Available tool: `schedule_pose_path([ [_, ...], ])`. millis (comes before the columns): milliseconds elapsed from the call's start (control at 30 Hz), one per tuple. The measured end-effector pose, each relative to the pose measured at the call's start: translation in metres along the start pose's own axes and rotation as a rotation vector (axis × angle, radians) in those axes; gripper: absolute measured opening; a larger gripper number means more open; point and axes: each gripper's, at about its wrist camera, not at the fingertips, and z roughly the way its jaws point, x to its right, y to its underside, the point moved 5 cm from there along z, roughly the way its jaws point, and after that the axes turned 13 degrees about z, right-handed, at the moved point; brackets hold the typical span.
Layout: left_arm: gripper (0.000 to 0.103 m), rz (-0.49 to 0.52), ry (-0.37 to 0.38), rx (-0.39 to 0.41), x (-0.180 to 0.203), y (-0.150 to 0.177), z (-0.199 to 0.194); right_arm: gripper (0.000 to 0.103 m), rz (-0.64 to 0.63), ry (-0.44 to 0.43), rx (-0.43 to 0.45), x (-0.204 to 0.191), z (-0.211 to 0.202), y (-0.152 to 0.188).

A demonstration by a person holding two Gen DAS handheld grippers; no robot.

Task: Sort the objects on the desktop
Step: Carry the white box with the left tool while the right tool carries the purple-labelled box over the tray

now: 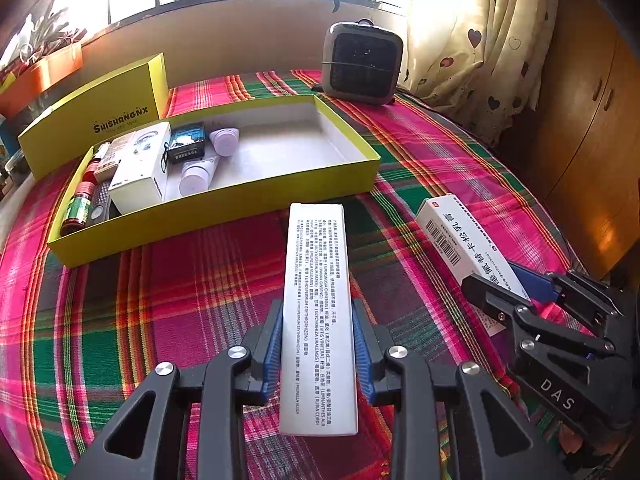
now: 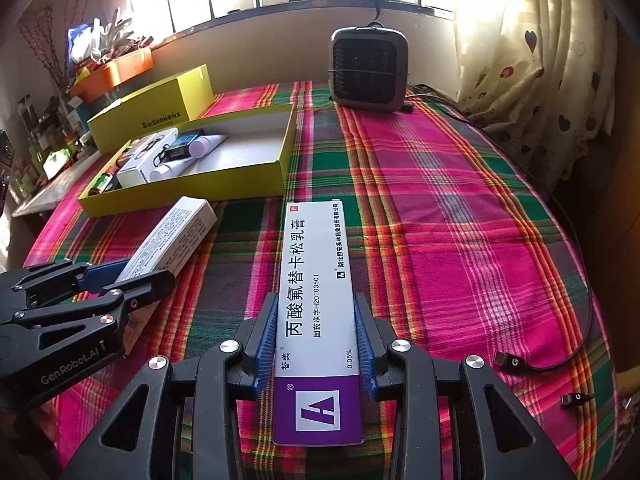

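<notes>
Each carton is clamped lengthwise between closed fingers, white box (image 1: 318,312) in left gripper (image 1: 318,354), purple-ended box (image 2: 316,320) in right gripper (image 2: 316,350), above the bench (image 2: 460,240), presumably bound for the yellow tray (image 1: 224,204).

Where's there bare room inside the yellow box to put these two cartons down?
The right half of the yellow box, from the white tubes to its far right wall, is bare white floor. The left end is crowded: bottles, a white carton and a small dark box.
</notes>
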Motion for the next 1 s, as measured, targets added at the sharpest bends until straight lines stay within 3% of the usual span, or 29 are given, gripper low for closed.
schedule_pose_path([
  [567, 0.032, -0.022, -0.025, 0.040, -0.014, -0.001, -0.025, 0.037, -0.040, -0.087, 0.002, -0.034, -0.012, -0.001],
  [1000, 0.032, -0.030, -0.059, 0.076, -0.029, -0.018, -0.035, 0.037, -0.078, -0.129, 0.017, -0.059, -0.013, -0.027],
])
